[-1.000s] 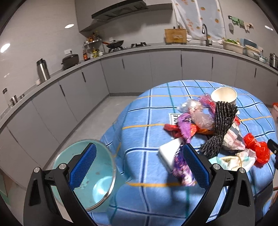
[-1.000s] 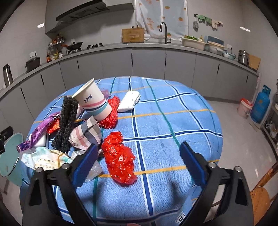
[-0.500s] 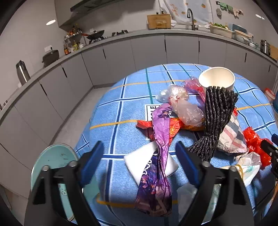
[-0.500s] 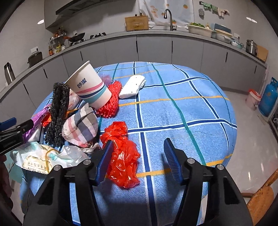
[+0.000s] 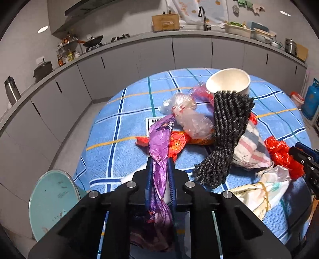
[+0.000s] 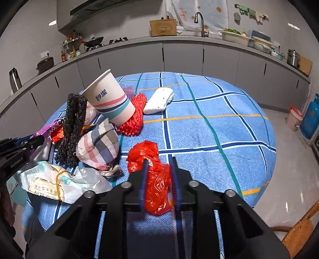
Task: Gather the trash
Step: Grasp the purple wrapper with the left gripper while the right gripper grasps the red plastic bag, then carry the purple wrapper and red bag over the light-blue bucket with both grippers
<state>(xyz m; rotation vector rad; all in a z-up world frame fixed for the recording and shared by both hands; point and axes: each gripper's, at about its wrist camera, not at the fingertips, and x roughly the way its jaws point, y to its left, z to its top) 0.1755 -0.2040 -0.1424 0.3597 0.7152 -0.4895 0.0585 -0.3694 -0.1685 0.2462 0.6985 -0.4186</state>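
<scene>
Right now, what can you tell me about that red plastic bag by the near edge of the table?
The red plastic bag is thin, glossy, crinkled film, bunched into a loose wad on the blue checked tablecloth. The right gripper has just been closing and its blue pads now pinch the bag's near half. The far end lies free on the cloth, just clear of the striped cloth to its left.

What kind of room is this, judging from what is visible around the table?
Most likely a home kitchen: a wok on a stove, a sink tap on the long grey counter, and a gas cylinder on the floor.
</scene>
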